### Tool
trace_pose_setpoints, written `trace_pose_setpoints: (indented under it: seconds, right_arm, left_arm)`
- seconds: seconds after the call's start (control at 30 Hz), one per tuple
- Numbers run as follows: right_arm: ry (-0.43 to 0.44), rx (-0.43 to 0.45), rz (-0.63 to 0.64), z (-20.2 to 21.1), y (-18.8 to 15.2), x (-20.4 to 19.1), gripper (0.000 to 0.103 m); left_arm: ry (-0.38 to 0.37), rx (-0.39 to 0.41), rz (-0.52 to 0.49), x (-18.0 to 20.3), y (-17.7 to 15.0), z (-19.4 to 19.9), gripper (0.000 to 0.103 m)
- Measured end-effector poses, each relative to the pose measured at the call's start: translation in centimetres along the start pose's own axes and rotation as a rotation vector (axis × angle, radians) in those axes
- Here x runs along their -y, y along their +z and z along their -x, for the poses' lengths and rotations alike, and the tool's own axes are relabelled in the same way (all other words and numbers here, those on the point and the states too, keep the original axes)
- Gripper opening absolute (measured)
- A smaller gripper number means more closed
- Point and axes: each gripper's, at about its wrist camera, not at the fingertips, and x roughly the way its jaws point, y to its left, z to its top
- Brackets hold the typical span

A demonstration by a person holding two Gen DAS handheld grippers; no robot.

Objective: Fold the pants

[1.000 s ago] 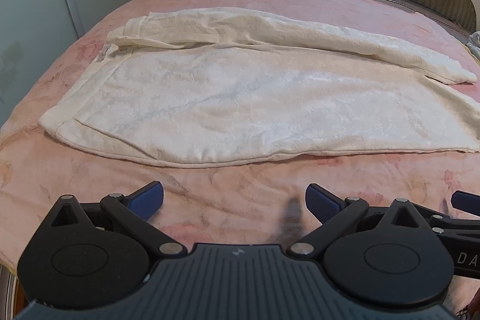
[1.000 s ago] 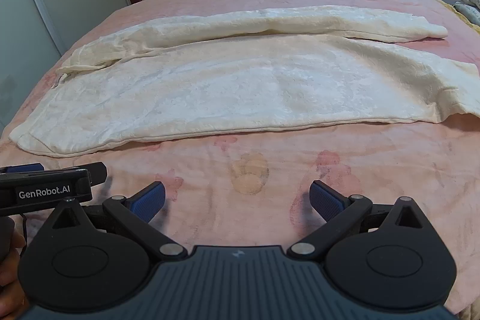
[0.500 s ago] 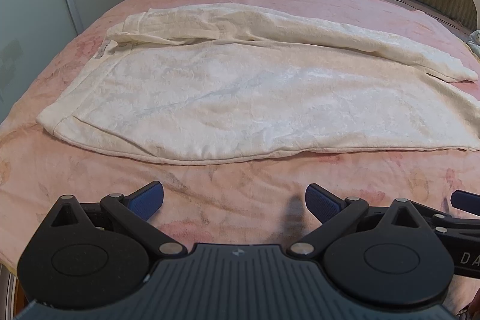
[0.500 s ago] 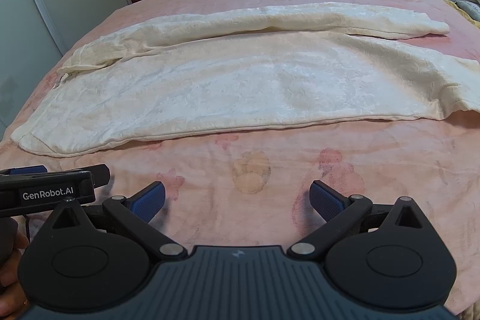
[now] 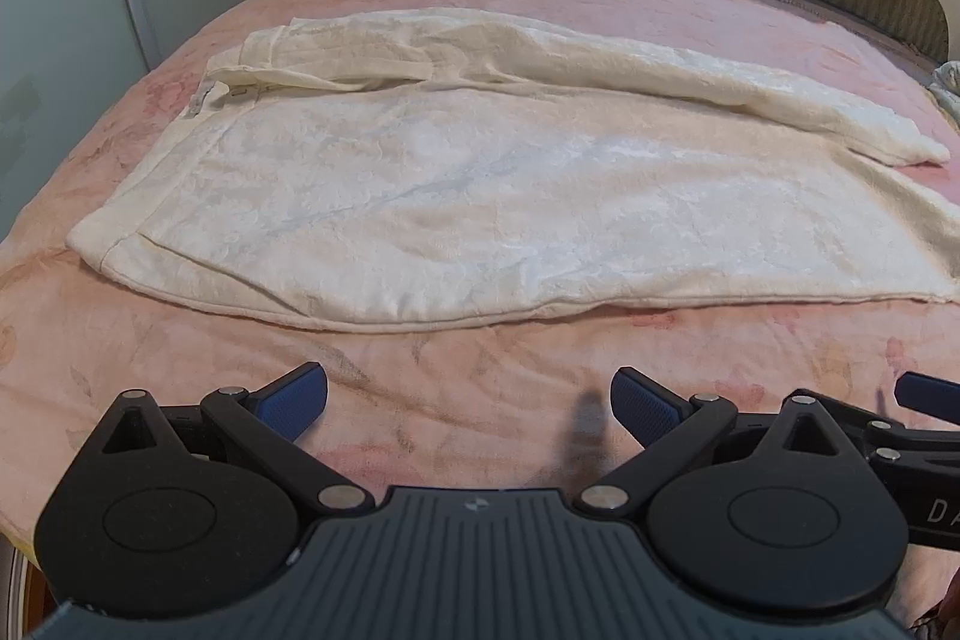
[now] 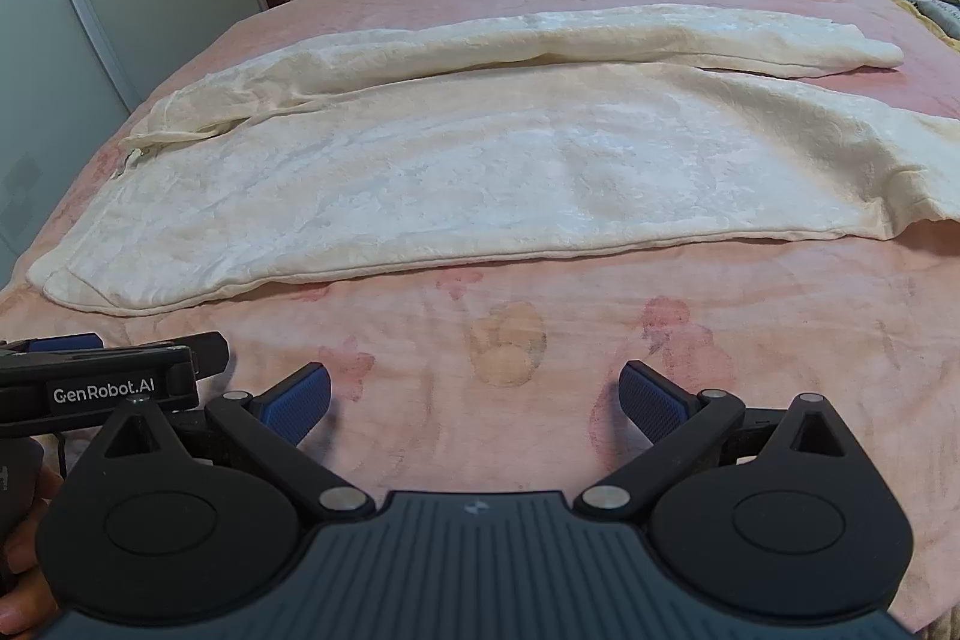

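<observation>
Pants (image 5: 480, 196) spread flat on bed (image 5: 480, 376), legs side by side, no fold made; all folding left. Left gripper (image 5: 469, 400), right gripper (image 6: 474, 400) hover near edge, jaws apart, empty.

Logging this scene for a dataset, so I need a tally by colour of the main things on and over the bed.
Cream: 1, the pants
Pink: 1, the blanket
Black with blue pads: 2, the left claw and the right claw, both open
Total: 4
</observation>
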Motion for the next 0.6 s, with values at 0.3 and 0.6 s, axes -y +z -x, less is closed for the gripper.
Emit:
trace_pose_setpoints:
  seconds: [0.3,0.6]
  right_arm:
    - [0.178,0.36,0.406,0.6,7.0,-2.7,0.103]
    - [0.33,0.2,0.583,-11.0,19.5,-6.0,0.103]
  left_arm:
    - [0.117,0.179,-0.032,-1.2,3.7,1.1,0.102]
    - [0.16,0.147,-0.044,-4.8,7.4,-2.2,0.102]
